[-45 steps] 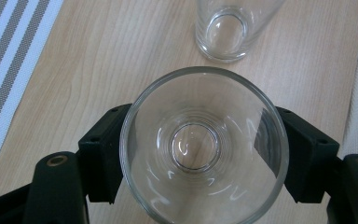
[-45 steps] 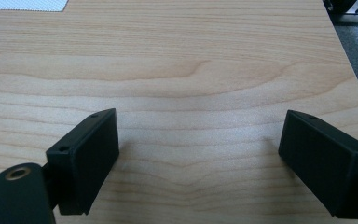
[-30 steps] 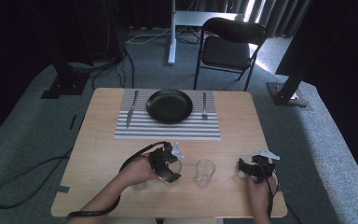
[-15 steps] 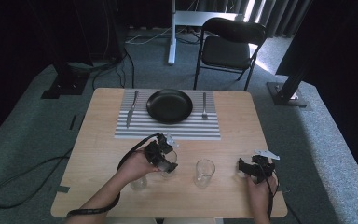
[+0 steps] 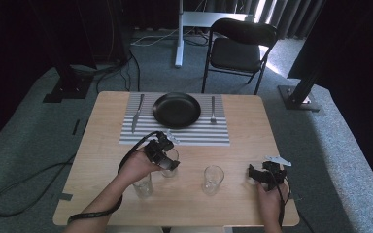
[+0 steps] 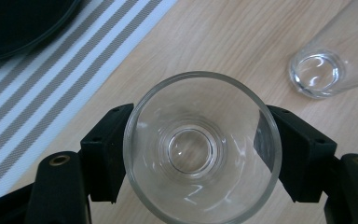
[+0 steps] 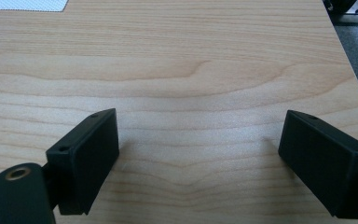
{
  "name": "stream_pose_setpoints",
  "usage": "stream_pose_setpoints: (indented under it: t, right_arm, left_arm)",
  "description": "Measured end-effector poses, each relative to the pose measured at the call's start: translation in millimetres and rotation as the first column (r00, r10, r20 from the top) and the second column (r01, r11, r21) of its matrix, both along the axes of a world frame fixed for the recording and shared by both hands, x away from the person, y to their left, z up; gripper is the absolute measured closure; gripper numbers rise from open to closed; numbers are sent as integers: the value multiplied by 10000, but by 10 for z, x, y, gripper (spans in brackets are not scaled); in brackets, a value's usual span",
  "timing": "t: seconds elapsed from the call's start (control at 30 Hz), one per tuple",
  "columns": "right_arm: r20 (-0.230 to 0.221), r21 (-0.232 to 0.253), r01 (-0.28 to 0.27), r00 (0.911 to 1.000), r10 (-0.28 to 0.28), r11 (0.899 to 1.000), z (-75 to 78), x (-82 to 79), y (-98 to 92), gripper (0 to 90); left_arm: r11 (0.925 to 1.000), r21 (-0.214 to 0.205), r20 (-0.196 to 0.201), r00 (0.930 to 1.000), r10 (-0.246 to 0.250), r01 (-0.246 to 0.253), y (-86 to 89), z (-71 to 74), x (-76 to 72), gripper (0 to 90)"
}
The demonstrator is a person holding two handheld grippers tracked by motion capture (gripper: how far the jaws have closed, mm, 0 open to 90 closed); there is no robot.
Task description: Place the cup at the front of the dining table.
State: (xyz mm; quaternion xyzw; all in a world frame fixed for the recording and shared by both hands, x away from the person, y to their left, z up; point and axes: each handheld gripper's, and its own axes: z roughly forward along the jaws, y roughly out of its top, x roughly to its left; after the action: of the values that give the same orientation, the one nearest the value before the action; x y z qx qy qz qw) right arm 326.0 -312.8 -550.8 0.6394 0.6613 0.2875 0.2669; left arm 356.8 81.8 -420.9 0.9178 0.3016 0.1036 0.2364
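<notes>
Three clear glasses on the wooden bench (image 5: 243, 141) in the high view. One glass (image 5: 171, 160) gripped by the left claw (image 5: 167, 161), just in front of the striped placemat (image 5: 175, 136) and beside the left hand (image 5: 138, 167). A second glass (image 5: 142, 184) standing close to that hand, toward the near edge. A third glass (image 5: 212, 179) upright between the two claws, apart from both. Right claw (image 5: 255, 173) low near the right front corner of the bench, with the right hand (image 5: 268, 199) behind it. On the placemat a black plate (image 5: 177, 109), a knife (image 5: 136, 112) at its left and a fork (image 5: 212, 109) at its right. Beyond the bench a folding chair (image 5: 240, 46) on grey carpet.

From the left gripper view, straight down into the held glass (image 6: 200, 147). Both black pads pressed against its wall, one at each side (so closed on the glass). Wood grain visible through the base; whether touching the bench or lifted, not possible to tell. Another glass (image 6: 321, 70) at the upper right, well apart. Striped placemat (image 6: 51, 88) and the plate's dark rim (image 6: 18, 23) at the upper left.

From the right gripper view, two jaws standing wide apart over bare wood (image 7: 191, 84), nothing between them. A small corner of the placemat (image 7: 23, 4) at the top left.
</notes>
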Motion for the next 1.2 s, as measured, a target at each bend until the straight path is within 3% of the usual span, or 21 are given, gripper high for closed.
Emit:
stream_pose_setpoints:
  t: [0.17, 0.7, 0.87, 1.2]
  right_arm:
    - [14, -20, -13, 10000, 13, 10000, 0, 1, -2, 116]
    - [-4, -10, -5, 10000, 5, 10000, 0, 0, -1, 116]
    - [-9, -6, 2, 10000, -2, 10000, 0, -1, 0, 116]
    - [-7, -6, -1, 10000, 1, 10000, 0, -1, 0, 116]
  left_arm:
    - [9995, -40, 156, 9994, 304, -303, 61, 38, 63, 292]
    - [9930, -96, 94, 9930, 1180, -1179, 320, 131, 332, 291]
    - [9887, 52, 186, 9885, 1499, -1501, 390, 141, 439, 291]
    - [9729, -269, 241, 9728, 2303, -2297, 528, 183, 647, 291]
